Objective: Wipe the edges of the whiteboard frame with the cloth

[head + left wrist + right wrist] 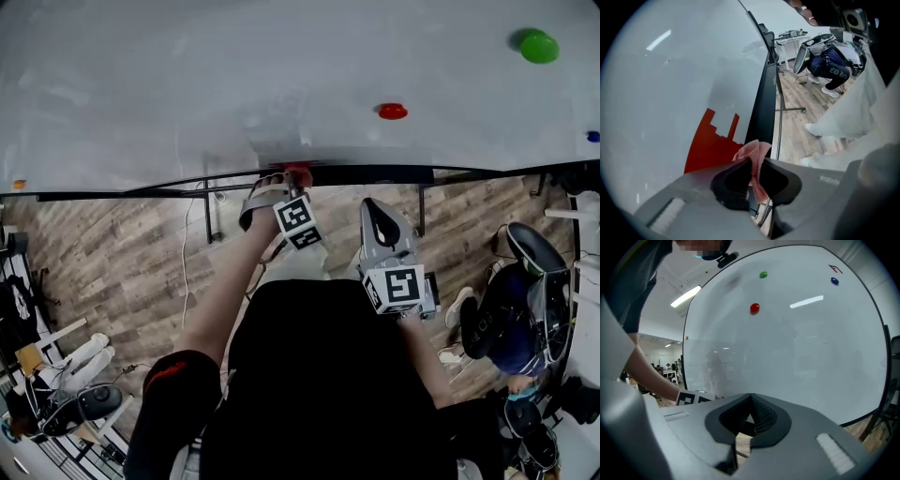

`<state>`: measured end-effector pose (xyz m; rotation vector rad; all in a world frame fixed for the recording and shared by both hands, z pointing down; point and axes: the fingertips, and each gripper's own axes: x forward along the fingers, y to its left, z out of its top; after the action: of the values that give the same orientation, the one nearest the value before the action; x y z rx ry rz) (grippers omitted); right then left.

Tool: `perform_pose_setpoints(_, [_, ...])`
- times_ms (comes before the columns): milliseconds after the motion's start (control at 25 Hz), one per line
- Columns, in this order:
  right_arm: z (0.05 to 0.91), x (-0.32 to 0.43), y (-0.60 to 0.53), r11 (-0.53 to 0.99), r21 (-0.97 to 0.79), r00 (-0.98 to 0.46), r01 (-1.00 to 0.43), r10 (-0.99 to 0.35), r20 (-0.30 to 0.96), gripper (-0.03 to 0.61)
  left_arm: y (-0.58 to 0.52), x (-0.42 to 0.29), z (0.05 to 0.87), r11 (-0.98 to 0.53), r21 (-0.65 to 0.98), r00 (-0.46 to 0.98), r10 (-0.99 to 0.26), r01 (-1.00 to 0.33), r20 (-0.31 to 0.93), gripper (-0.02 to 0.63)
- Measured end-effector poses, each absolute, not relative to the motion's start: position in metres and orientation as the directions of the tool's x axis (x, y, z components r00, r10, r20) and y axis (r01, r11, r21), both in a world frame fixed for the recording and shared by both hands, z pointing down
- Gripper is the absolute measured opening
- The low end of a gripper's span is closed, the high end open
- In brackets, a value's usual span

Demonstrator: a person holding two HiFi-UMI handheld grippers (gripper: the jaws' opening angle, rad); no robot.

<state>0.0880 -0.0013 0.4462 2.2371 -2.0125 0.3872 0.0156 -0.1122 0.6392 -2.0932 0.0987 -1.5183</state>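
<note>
The whiteboard (281,75) fills the upper head view, its black lower frame edge (375,174) running across. My left gripper (286,183) is up at that edge, shut on a pink-red cloth (298,174). In the left gripper view the cloth (757,154) is pinched between the jaws and rests against the dark frame edge (761,108). The right gripper (380,216) hangs lower, away from the board, its jaws closed with nothing between them (749,409). The board (797,333) fills the right gripper view.
Magnets stick to the board: red (392,112), green (538,46), blue (593,137), orange (19,185). A red shape (715,143) marks the board near the cloth. Black stand legs (208,211) rise from the wooden floor. Another person (511,319) crouches at right among chairs.
</note>
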Motion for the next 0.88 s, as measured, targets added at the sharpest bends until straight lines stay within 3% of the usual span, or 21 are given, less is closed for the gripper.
perform_pose_setpoints(400, [0.442,0.095,0.02,-0.044,-0.084,0.02,-0.995,-0.964,0.266,0.002,-0.106,0.014,0.635,-0.845,-0.476,0.339,-0.385,0.244,0.858,0.044])
perform_pose_setpoints(880, [0.439,0.153,0.043,-0.01,-0.096,-0.017,-0.995,-0.96,0.279,0.002,-0.096,0.04,0.63,-0.87,-0.457,0.304,-0.393,0.183,0.868,0.044])
